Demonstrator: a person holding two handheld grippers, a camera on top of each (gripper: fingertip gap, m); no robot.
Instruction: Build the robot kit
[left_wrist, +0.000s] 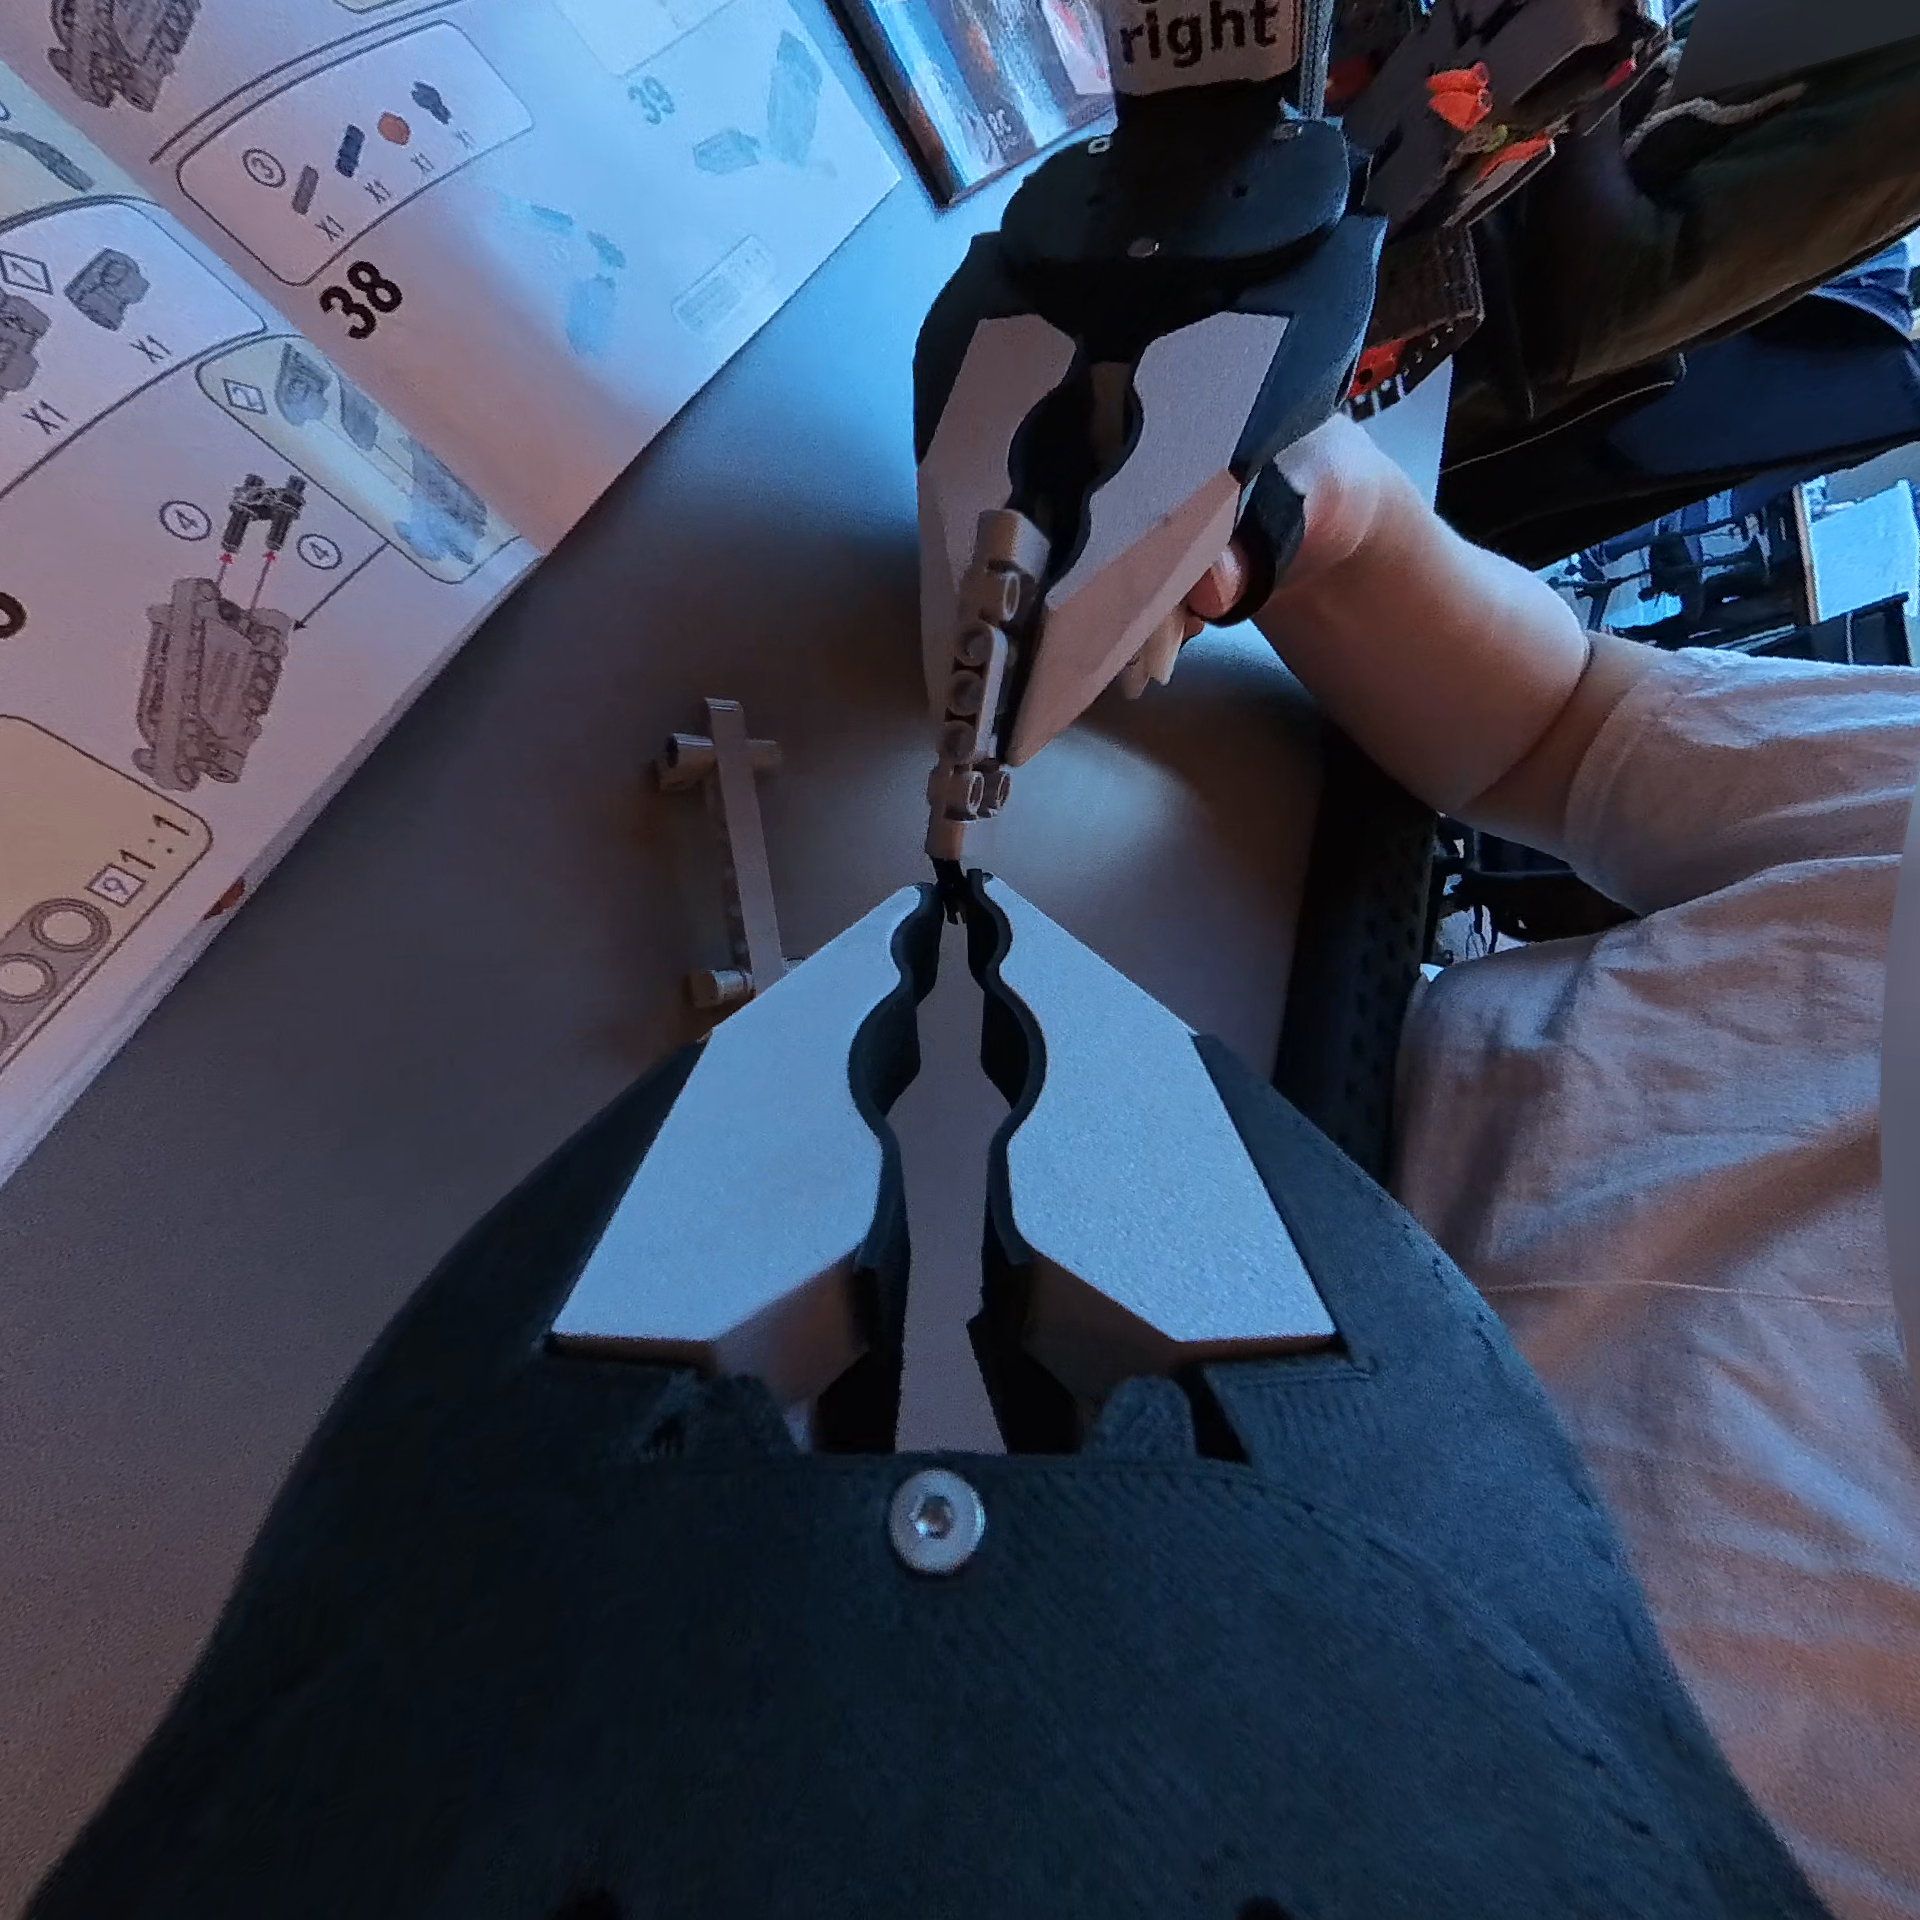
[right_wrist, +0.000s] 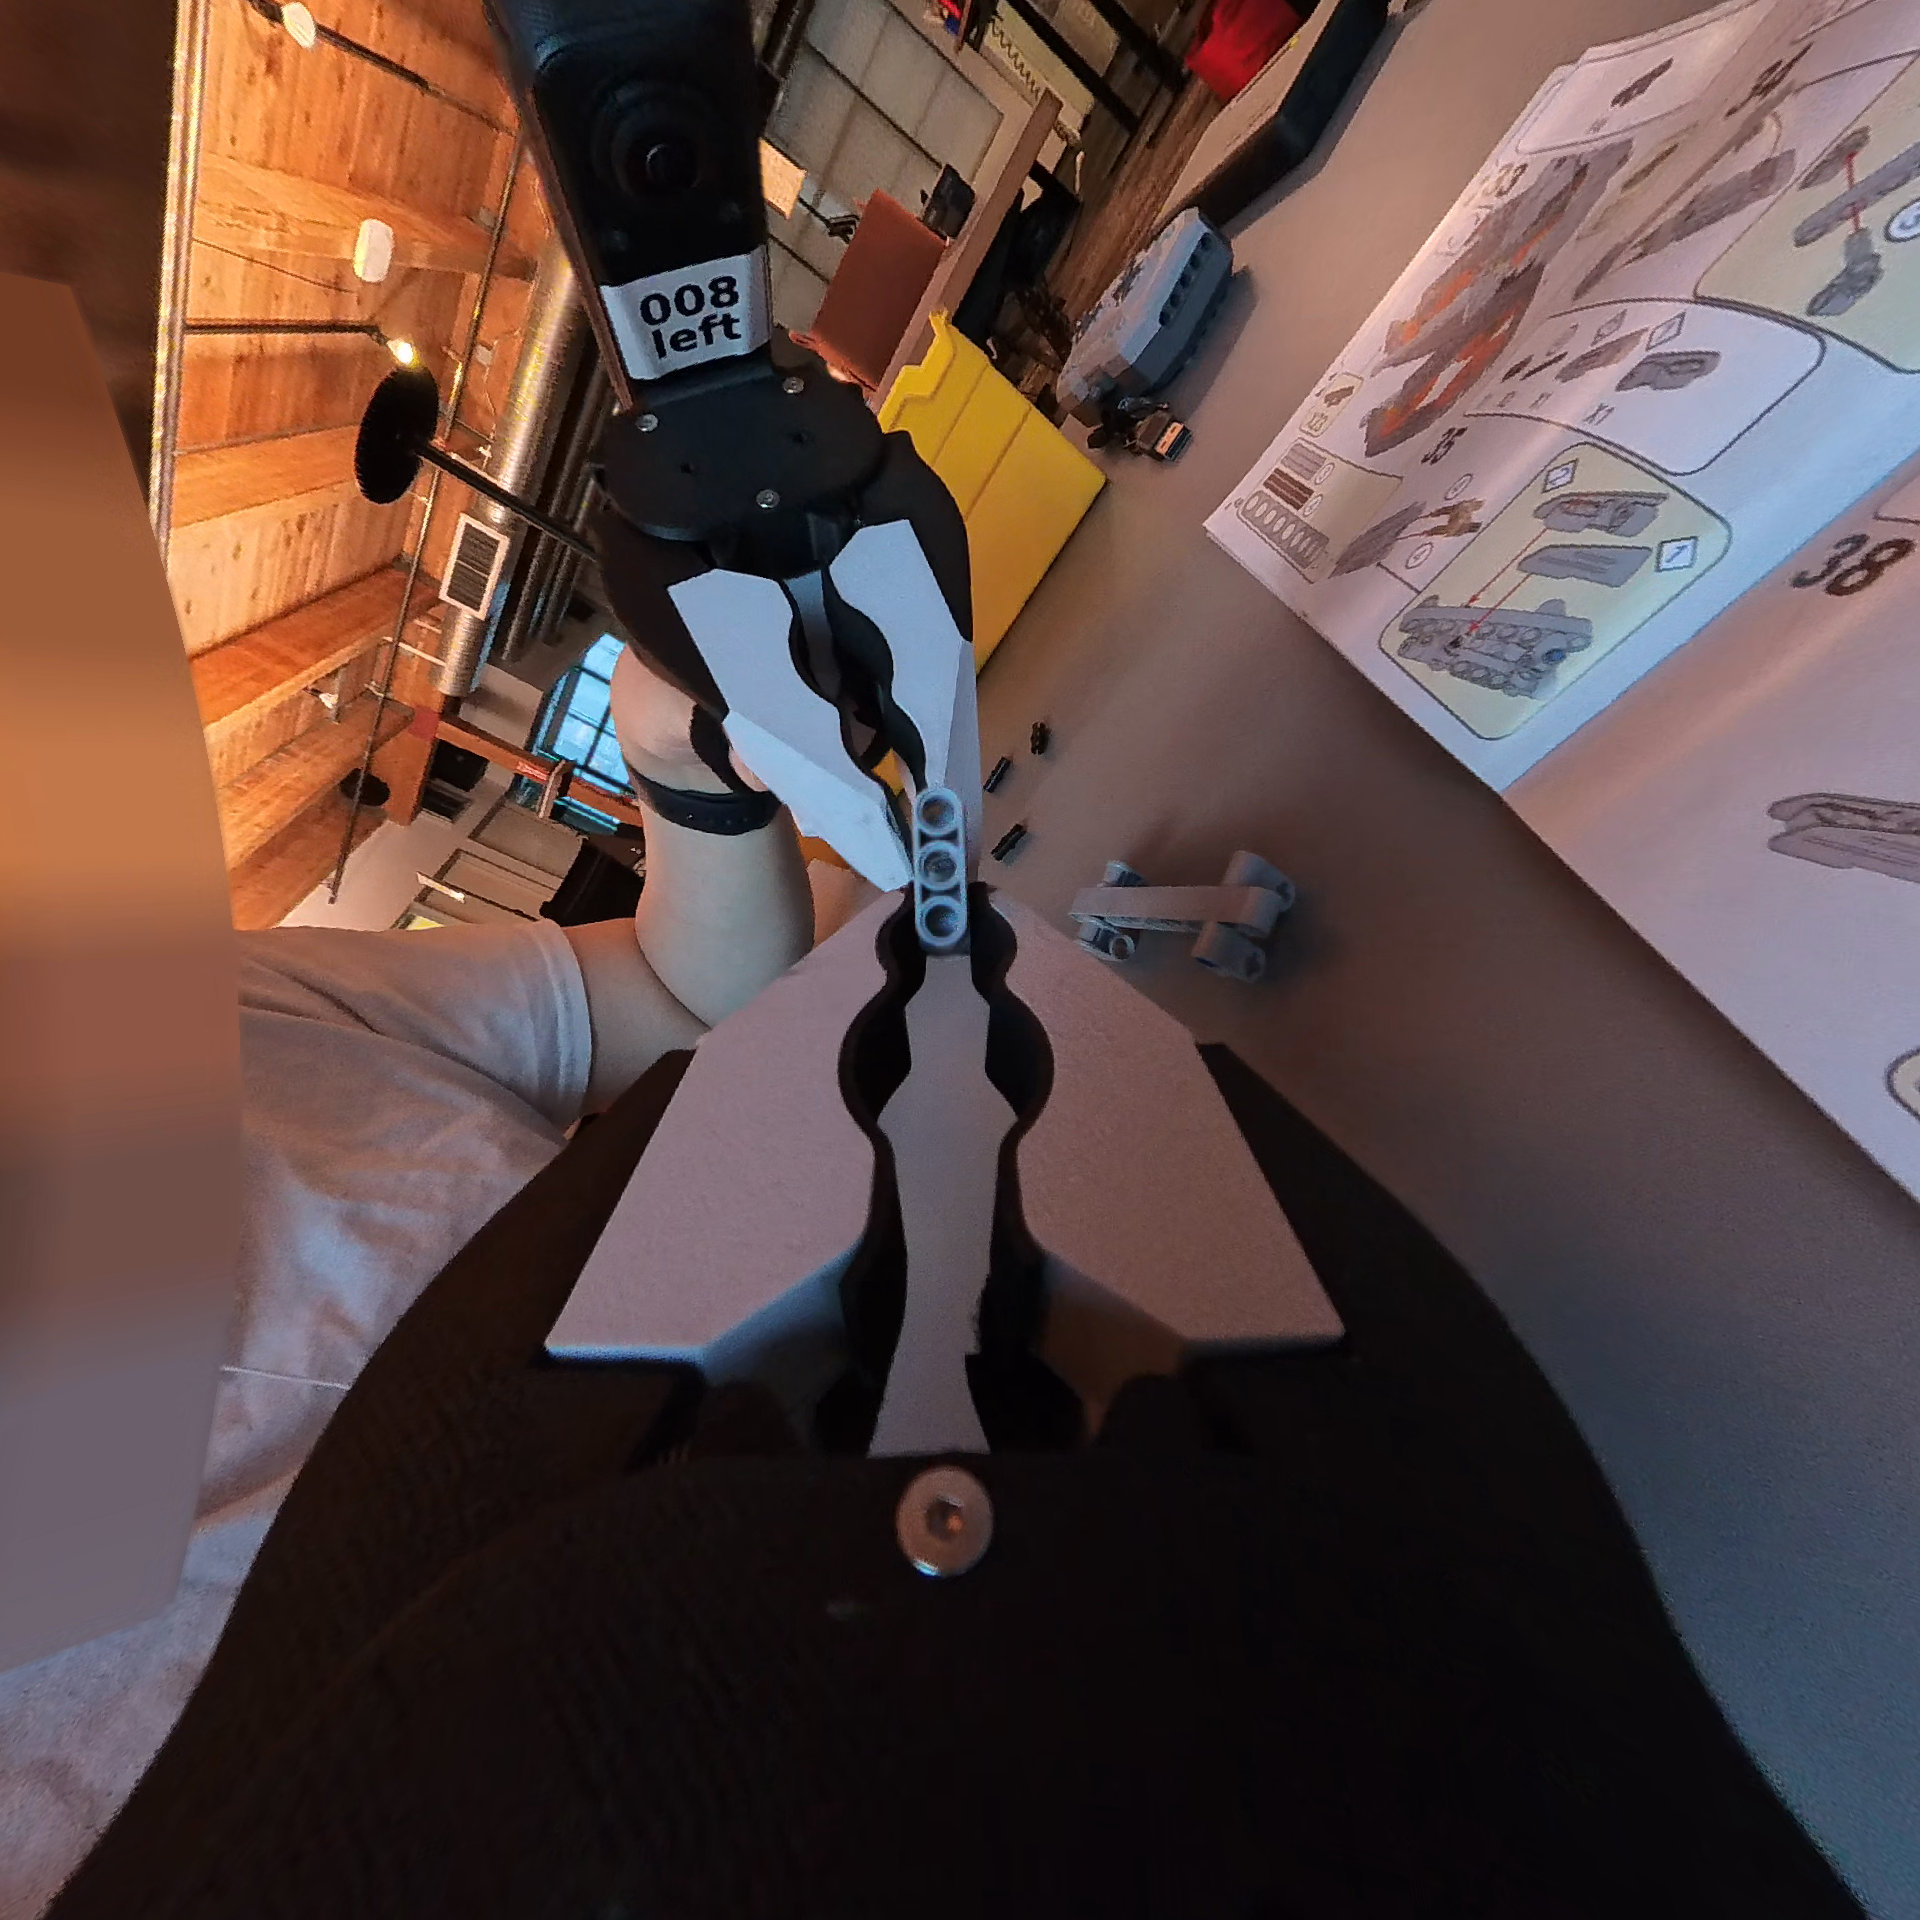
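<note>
In the left wrist view, my left gripper (left_wrist: 951, 896) is shut on a small black pin (left_wrist: 950, 878). The pin's tip meets the lower end of a grey beam with holes (left_wrist: 982, 665). My right gripper (left_wrist: 982, 740) comes down from above and is shut on that beam. In the right wrist view, the right gripper (right_wrist: 943, 920) clamps the beam (right_wrist: 940, 864), which stands up from its tips and shows three holes. The left gripper (right_wrist: 920, 823) faces it, tips against the beam's top. Both are held above the grey table (left_wrist: 468, 935).
A grey beam assembly (left_wrist: 732, 852) lies on the table just beyond the grippers and shows in the right wrist view (right_wrist: 1184, 906). Loose black pins (right_wrist: 1010, 774) lie near it. An open instruction booklet (right_wrist: 1558, 436), a yellow bin (right_wrist: 987, 457) and a grey block (right_wrist: 1153, 301) sit farther off. The tips of both grippers are at nearly the same place.
</note>
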